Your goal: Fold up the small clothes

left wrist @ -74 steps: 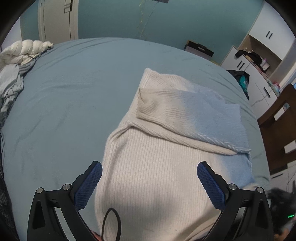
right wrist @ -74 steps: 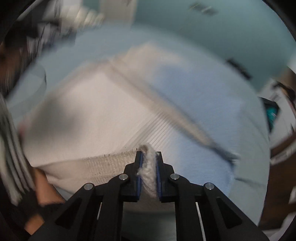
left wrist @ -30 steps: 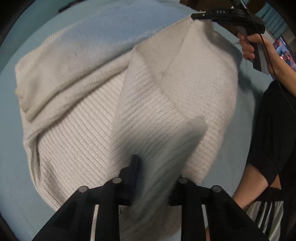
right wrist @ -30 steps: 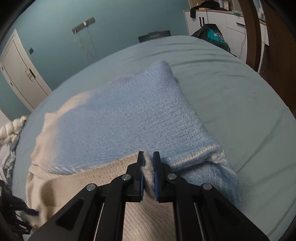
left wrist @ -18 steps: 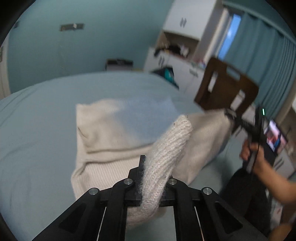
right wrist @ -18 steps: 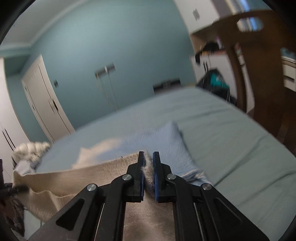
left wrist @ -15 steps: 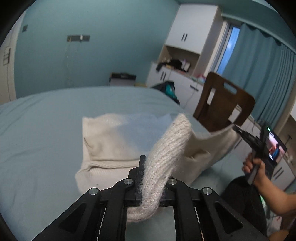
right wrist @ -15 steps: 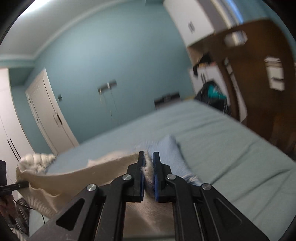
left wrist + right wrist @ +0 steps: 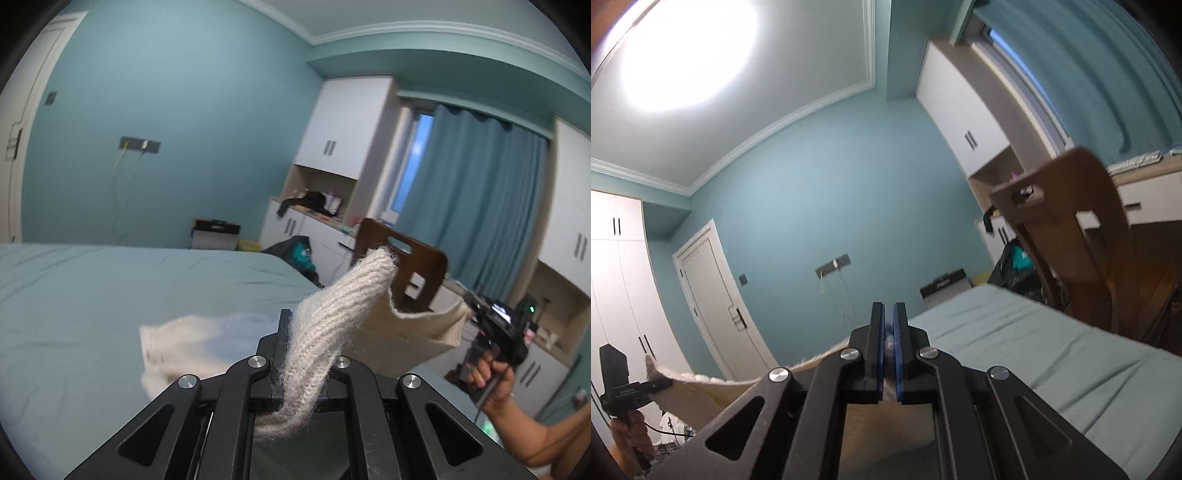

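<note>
A cream knit sweater [image 9: 332, 306] hangs lifted by its edge over the bed, stretched between both grippers. My left gripper [image 9: 310, 350] is shut on one bunched corner, which curls up over the fingers. At the far right of the left wrist view, my right gripper [image 9: 467, 301], held by a hand [image 9: 491, 376], pinches the other corner. In the right wrist view my right gripper [image 9: 888, 325] is shut with knit fuzz between its blue pads, and the sweater [image 9: 713, 391] runs left to the left gripper [image 9: 659, 384]. The sweater's lower part [image 9: 177, 343] rests on the bed.
A light blue bed [image 9: 92, 295] fills the lower part of both views. A wooden chair [image 9: 417, 269] stands beside it at the right, with white cabinets [image 9: 343, 129] and a teal curtain [image 9: 472, 192] behind. A white door [image 9: 716, 306] is at the left.
The left gripper, open earlier, has closed on the sweater. Both grippers have risen and tipped up toward level, lifting the sweater's edge off the bed and stretching it between them.
</note>
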Demonstrator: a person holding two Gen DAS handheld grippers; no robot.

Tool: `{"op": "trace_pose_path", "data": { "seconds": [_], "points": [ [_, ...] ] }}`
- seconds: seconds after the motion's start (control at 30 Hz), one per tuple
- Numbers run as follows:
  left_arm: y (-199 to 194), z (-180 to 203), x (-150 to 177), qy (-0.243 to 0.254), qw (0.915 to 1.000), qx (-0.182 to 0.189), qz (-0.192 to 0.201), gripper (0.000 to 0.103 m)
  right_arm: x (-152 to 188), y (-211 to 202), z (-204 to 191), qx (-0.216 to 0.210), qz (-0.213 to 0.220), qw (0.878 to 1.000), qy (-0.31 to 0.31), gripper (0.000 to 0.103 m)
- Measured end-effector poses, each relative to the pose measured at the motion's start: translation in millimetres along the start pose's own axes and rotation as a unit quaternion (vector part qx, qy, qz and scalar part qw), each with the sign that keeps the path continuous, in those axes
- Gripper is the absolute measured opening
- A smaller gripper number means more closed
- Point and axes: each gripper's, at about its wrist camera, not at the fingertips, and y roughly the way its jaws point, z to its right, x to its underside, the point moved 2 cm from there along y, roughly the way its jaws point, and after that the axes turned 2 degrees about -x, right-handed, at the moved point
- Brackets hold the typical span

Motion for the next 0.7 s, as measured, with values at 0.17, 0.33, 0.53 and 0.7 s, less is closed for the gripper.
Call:
{"op": "trace_pose_path", "data": {
  "seconds": [0.17,0.33,0.53,0.7],
  "points": [
    [5.7,-1.6,21.3,0.013,0.9986,-0.009,-0.05,0.005,18.8,1.5,17.4,0.002,-0.048,0.999,0.005,0.001],
    [-5.3,1.7,38.4,-0.003,0.998,0.036,-0.053,0.005,34.5,0.1,30.2,0.007,-0.08,0.997,-0.006,0.001],
    [-15.5,5.7,38.6,-0.016,0.9972,0.05,-0.054,0.005,-1.9,-27.7,7.5,-0.015,-0.032,0.999,-0.038,0.0],
    [19.0,-19.3,55.4,-0.049,0.9925,0.034,-0.106,0.005,14.0,44.1,8.5,-0.012,-0.154,0.984,-0.088,0.0]
  ]
}}
